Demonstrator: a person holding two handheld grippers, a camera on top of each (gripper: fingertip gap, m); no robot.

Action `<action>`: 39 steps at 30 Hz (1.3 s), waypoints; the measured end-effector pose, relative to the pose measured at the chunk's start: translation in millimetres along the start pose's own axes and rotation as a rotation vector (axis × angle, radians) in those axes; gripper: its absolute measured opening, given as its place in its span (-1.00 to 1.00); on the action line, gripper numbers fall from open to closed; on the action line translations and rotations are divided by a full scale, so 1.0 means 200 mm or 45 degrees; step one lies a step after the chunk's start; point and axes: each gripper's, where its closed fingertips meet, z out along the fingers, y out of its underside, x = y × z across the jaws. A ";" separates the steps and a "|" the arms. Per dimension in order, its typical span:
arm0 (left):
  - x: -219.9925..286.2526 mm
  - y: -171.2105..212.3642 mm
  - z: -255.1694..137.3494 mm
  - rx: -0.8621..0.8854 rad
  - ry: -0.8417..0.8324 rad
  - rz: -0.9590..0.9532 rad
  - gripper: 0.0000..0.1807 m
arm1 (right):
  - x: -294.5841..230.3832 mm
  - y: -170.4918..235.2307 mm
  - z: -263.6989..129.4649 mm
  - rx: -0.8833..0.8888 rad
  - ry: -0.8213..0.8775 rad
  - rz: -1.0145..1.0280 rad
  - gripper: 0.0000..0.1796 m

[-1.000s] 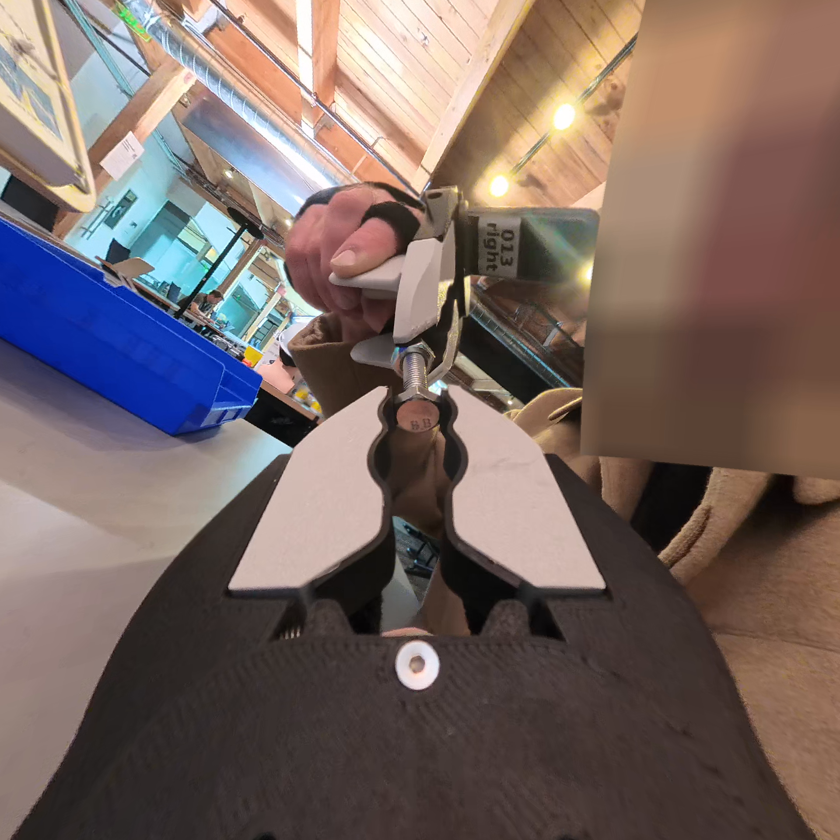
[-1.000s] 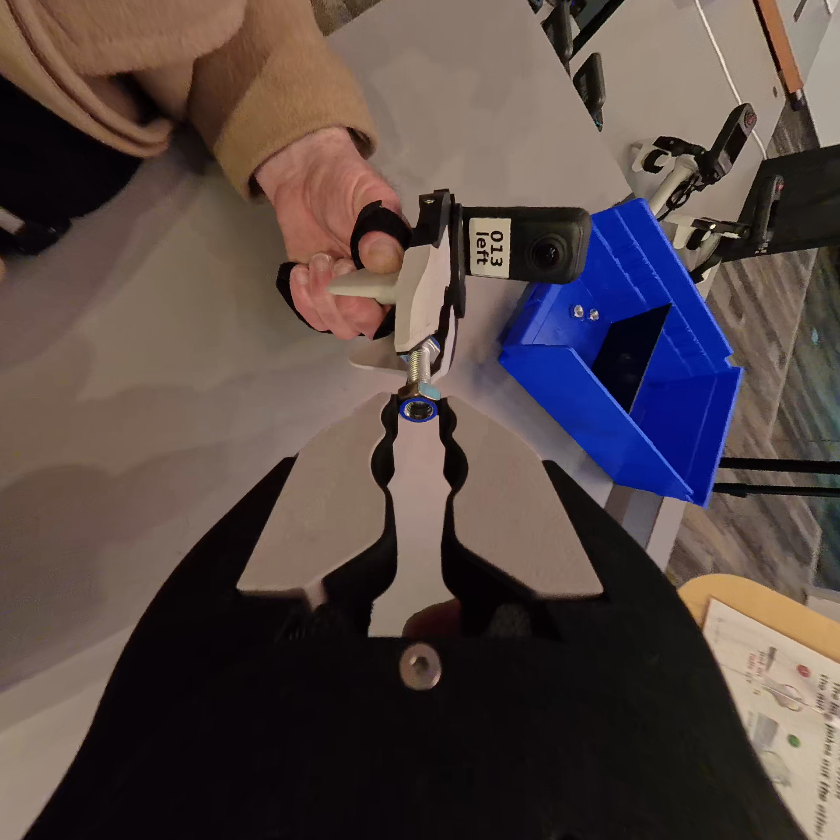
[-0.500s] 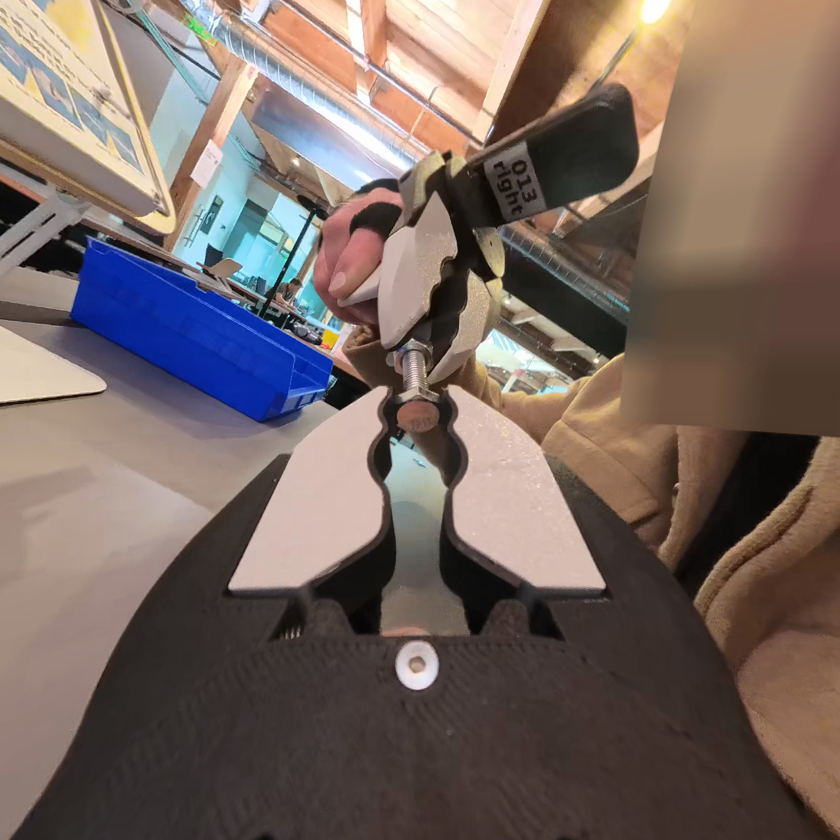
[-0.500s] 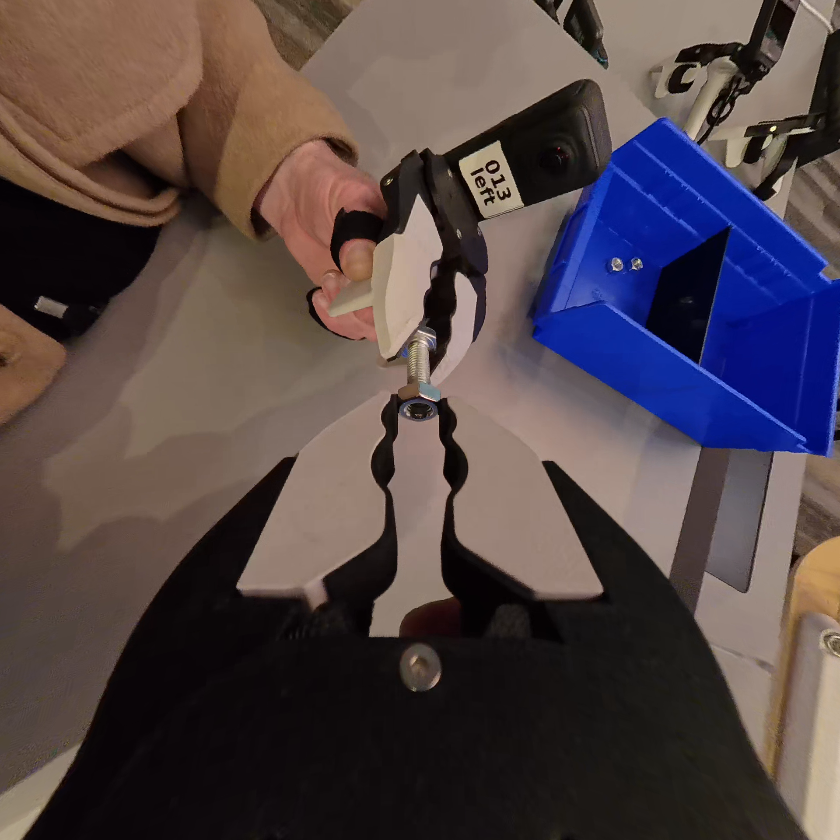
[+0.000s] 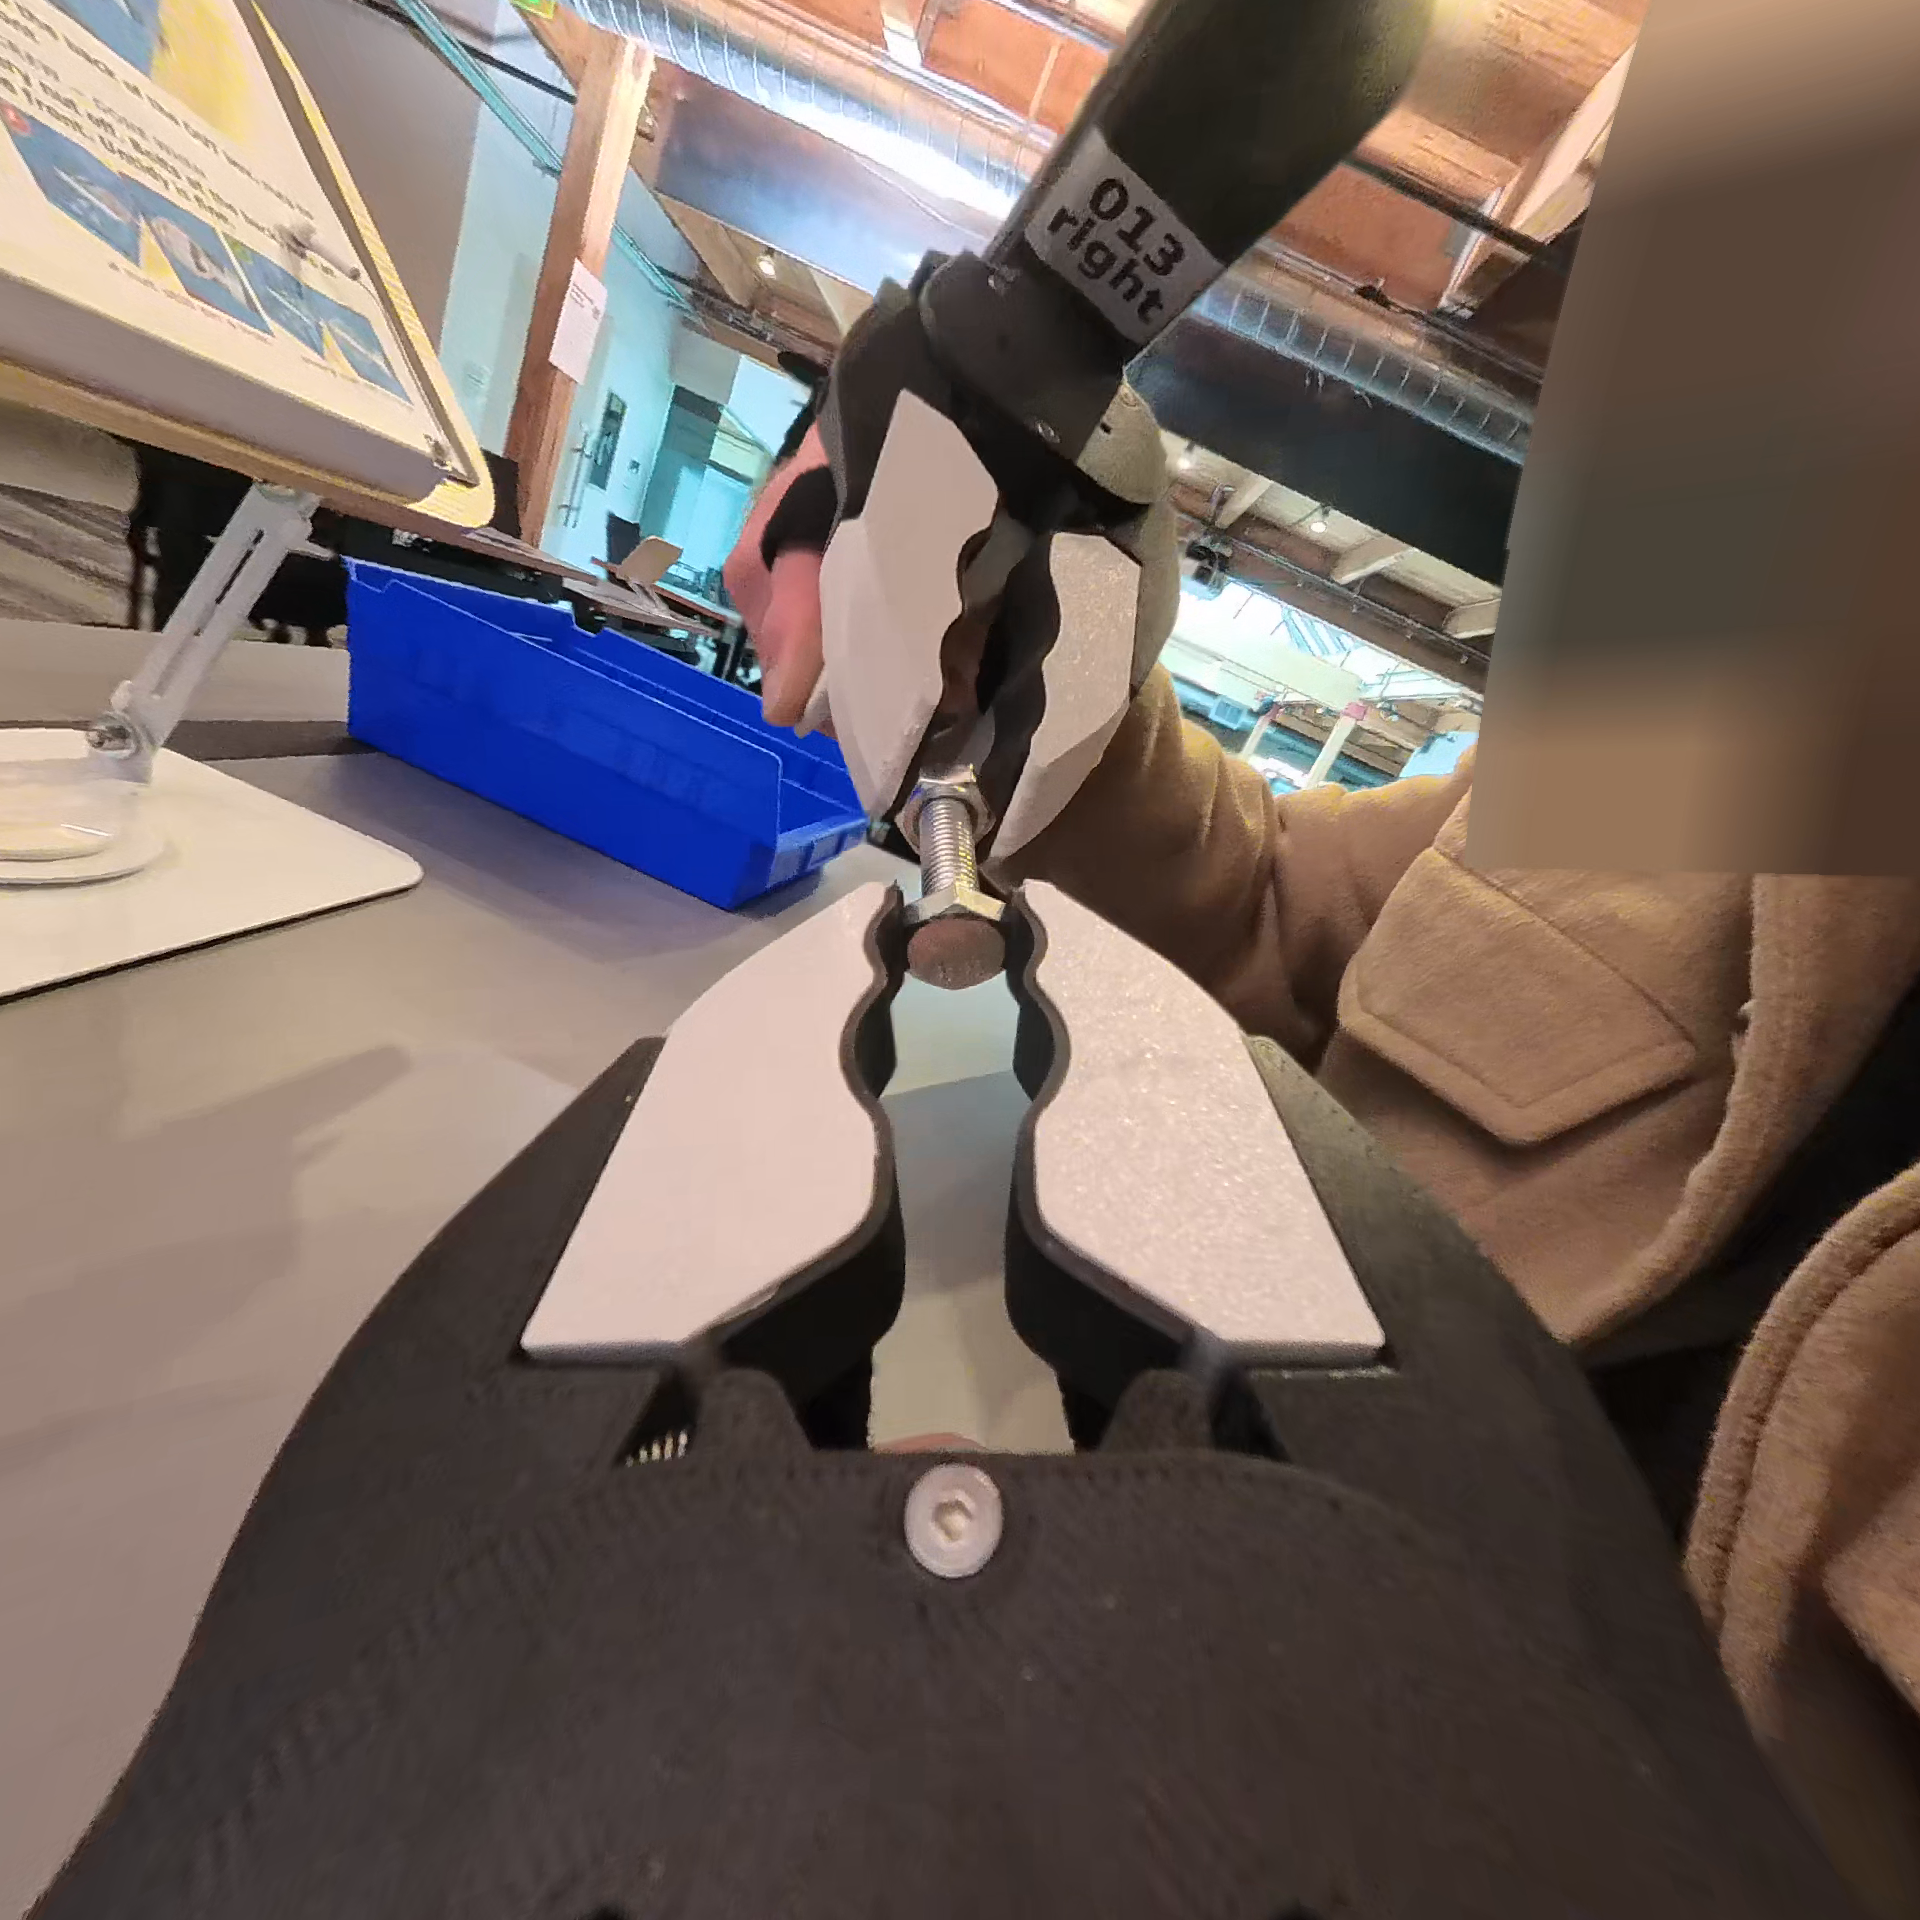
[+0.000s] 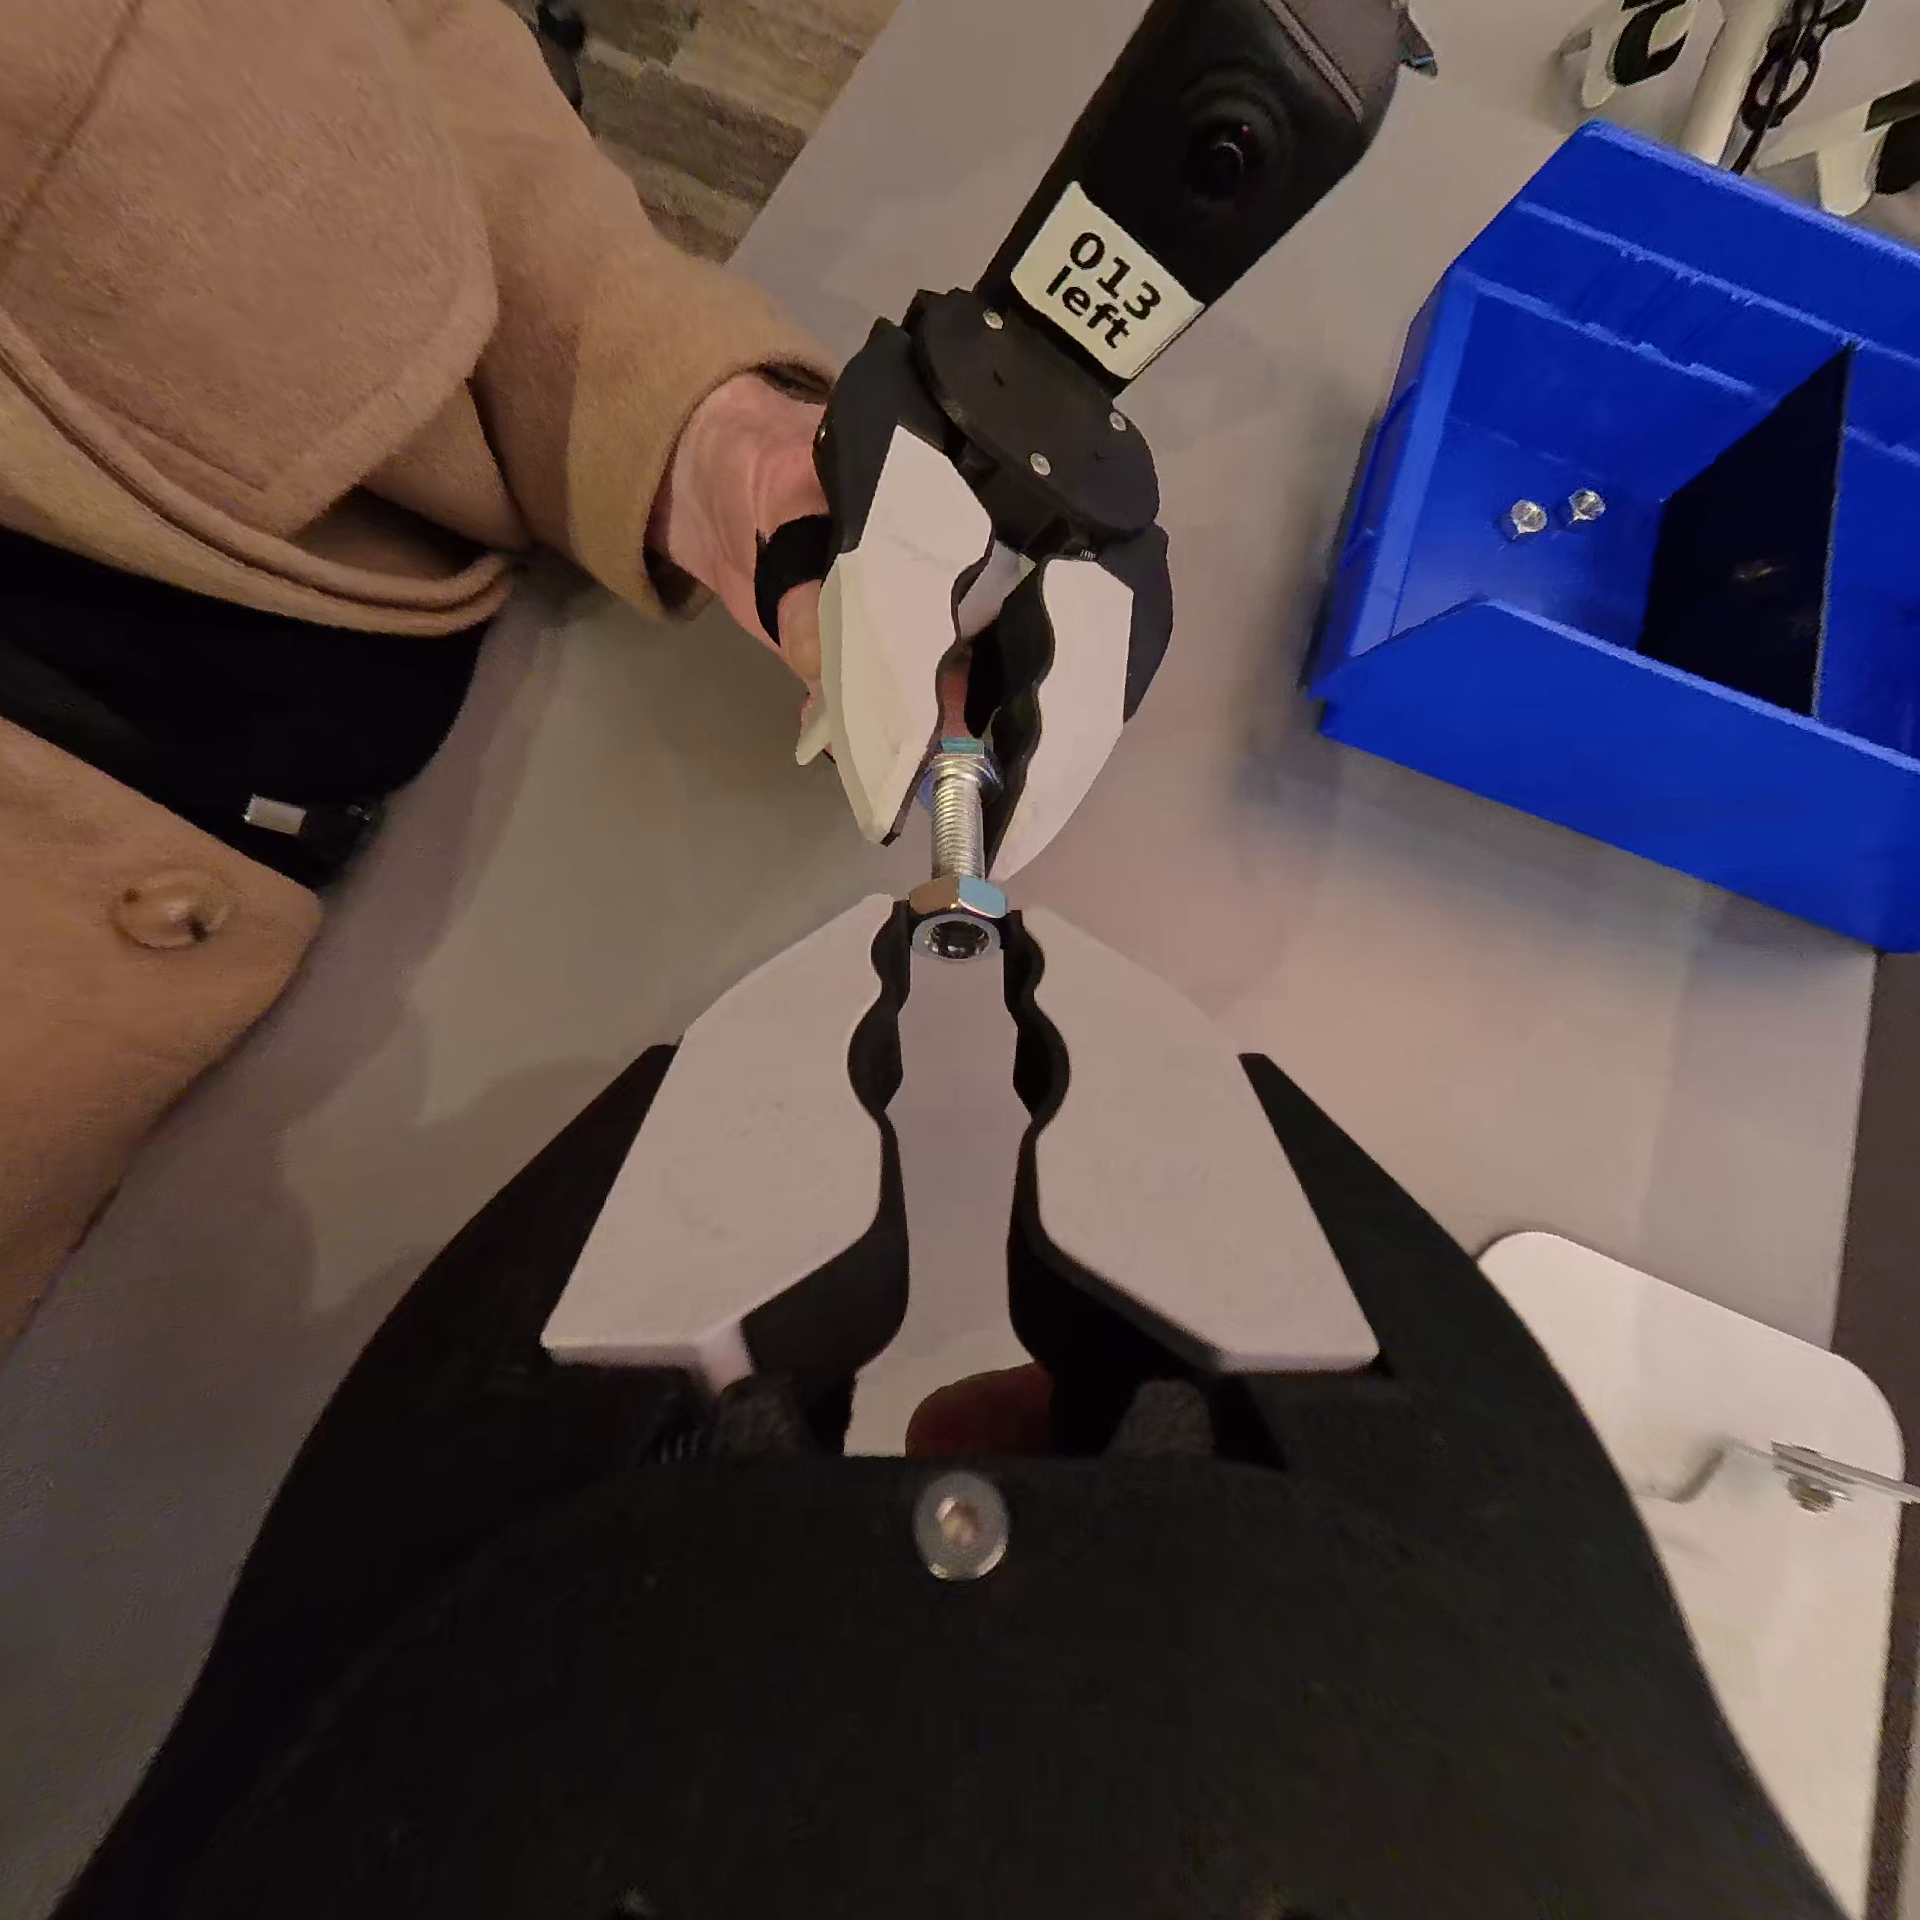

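Note:
My left gripper is shut on the hex head of a silver bolt, held above the grey table. The threaded shaft runs away from it into my right gripper. In the right wrist view my right gripper is shut on a hex nut that sits on the end of the bolt's thread. The left gripper faces it tip to tip, tilted, and holds the far end. A hand in a tan sleeve holds the left gripper's handle.
A blue bin with a black divider and two small screws stands on the table to the right; it also shows in the left wrist view. A white stand base carries a tilted sign board. A person in a tan coat is close by.
Both grippers have rolled relative to each other, still joined by the bolt and nut. More bare thread shows between the tips now. The views have swung toward the bin and the stand.

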 end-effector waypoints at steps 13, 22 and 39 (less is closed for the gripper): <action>0.00 0.04 -0.01 -0.158 -0.092 0.255 -0.80 | -0.03 0.02 0.02 0.066 -0.129 0.218 -0.81; 0.02 0.05 -0.02 -0.245 -0.167 0.555 -0.80 | -0.06 0.00 0.03 0.226 -0.278 0.450 -0.81; 0.03 0.03 -0.02 -0.231 -0.174 0.606 -0.80 | -0.06 -0.02 0.03 0.285 -0.253 0.449 -0.81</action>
